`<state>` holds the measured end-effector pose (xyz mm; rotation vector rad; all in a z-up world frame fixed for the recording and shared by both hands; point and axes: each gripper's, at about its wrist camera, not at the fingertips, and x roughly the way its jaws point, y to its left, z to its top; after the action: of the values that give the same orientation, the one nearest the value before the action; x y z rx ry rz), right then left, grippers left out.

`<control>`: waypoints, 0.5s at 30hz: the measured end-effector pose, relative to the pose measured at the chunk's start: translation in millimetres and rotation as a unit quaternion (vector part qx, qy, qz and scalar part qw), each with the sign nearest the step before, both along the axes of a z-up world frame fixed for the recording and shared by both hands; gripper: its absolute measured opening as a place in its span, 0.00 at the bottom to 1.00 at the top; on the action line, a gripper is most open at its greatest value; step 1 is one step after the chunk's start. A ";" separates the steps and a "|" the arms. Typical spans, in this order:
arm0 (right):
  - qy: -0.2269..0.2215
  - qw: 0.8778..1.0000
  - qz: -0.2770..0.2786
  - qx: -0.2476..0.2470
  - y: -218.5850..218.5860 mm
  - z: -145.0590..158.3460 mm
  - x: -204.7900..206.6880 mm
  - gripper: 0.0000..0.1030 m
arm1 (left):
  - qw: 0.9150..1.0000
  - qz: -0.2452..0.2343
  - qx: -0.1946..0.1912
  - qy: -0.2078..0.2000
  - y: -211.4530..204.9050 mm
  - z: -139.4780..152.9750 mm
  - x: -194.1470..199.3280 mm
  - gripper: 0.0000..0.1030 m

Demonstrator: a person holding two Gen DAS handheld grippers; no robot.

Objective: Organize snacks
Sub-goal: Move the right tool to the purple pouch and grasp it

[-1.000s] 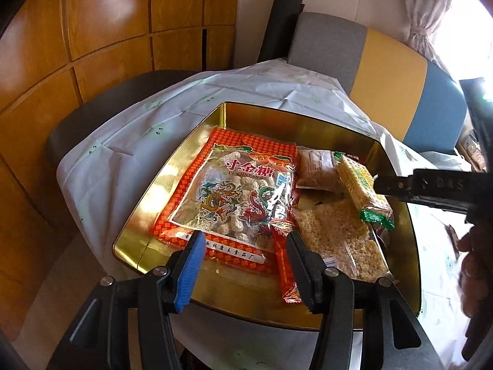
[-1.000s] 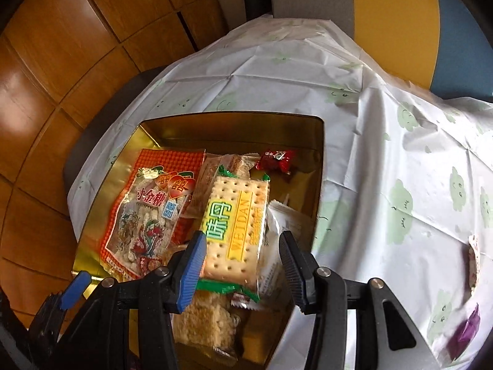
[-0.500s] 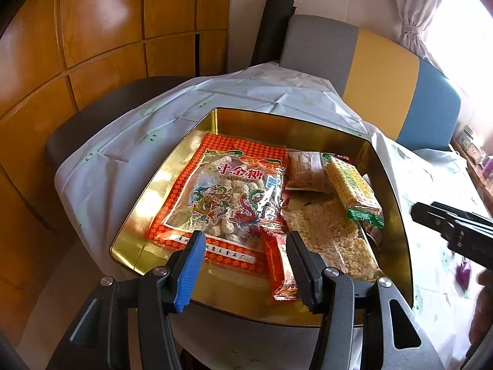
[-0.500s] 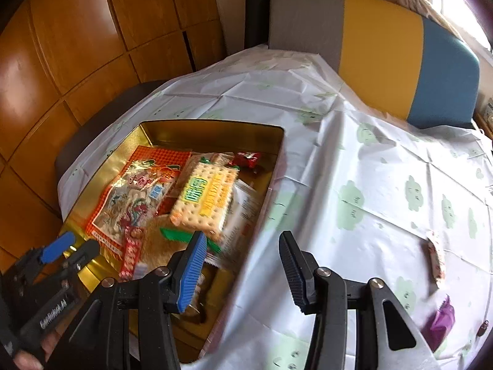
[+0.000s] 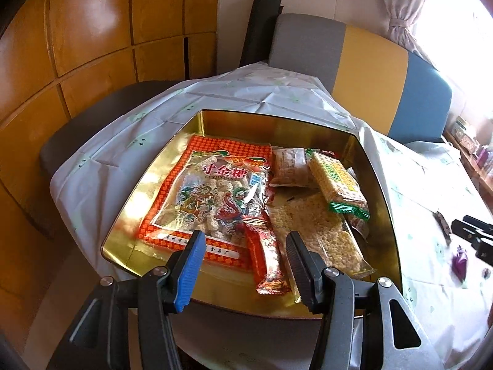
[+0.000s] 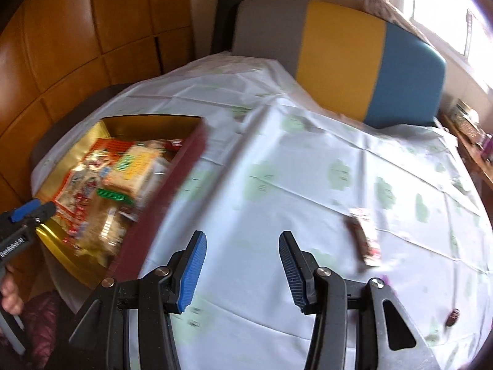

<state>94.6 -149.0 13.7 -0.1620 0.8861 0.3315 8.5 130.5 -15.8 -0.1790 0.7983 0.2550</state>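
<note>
The left gripper (image 5: 243, 265) is held with its jaws parted and nothing between them, above the near edge of a gold tin (image 5: 271, 123). Just beyond its fingers, inside the tin, a large orange bag of sweets (image 5: 212, 197) is laid flat, with a narrow red packet (image 5: 266, 256) at its right side reaching toward the near rim. To the right, a clear bag of puffed rice (image 5: 320, 231) is seen, with a green-ended cracker pack (image 5: 339, 182) resting across its far end. The far strip of the tin floor is left bare.

The right gripper (image 6: 240, 268) is also released and empty, over bare tablecloth (image 6: 292, 166) to the right of the tin. A small wrapped snack (image 6: 365, 236) is seen ahead and to its right, apart from the fingers, and a small dark sweet (image 6: 453, 316) lies near the cloth's right edge. In the left wrist view a purple wrapper (image 5: 459, 260) is seen on the cloth beside the right gripper. Wide open cloth lies between tin and loose snacks.
</note>
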 end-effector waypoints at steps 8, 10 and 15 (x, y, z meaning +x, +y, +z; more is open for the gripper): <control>-0.012 0.997 -0.060 -0.039 -72.3 8.8 6.5 0.48 | 1.000 -0.012 0.013 -0.006 -11.3 7.4 -2.6 0.53; -0.012 0.996 -0.074 -0.050 -89.5 8.6 9.3 0.49 | 1.000 -0.019 0.018 -0.006 -16.2 9.0 -2.6 0.53; -0.009 0.989 -0.128 -0.071 -135.9 -0.4 14.9 0.49 | 0.999 -0.037 0.021 -0.001 -30.4 11.9 -1.0 0.54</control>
<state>109.5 -284.9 13.3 -0.1798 0.9020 0.0283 7.5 100.1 -3.9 -0.1103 0.7948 0.2023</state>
